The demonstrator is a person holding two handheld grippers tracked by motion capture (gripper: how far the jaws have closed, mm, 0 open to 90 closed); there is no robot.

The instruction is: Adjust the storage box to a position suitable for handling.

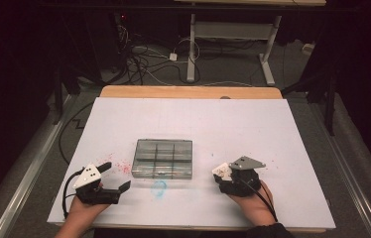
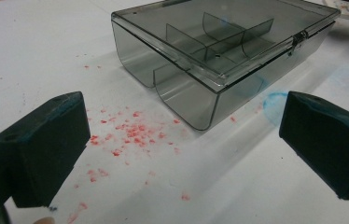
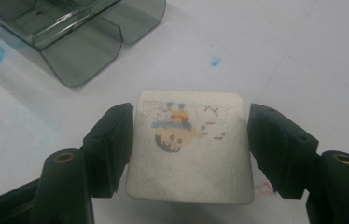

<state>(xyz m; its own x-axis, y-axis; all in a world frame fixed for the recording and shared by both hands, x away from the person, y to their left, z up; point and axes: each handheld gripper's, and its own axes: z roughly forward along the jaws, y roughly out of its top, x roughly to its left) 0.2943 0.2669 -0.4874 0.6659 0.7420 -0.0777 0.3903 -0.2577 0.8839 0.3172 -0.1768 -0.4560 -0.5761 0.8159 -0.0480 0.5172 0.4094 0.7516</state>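
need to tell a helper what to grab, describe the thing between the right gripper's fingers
On the white table sheet, look right of the smoky clear compartment box. Between the fingers of the right gripper sits a small off-white square block, rounded corners, with a worn cartoon print on top.

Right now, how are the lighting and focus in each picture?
High view: dark surround, table lit, soft detail. Left gripper view: box sharp, near pads slightly blurred. Right gripper view: printed tile evenly lit, its picture somewhat soft.
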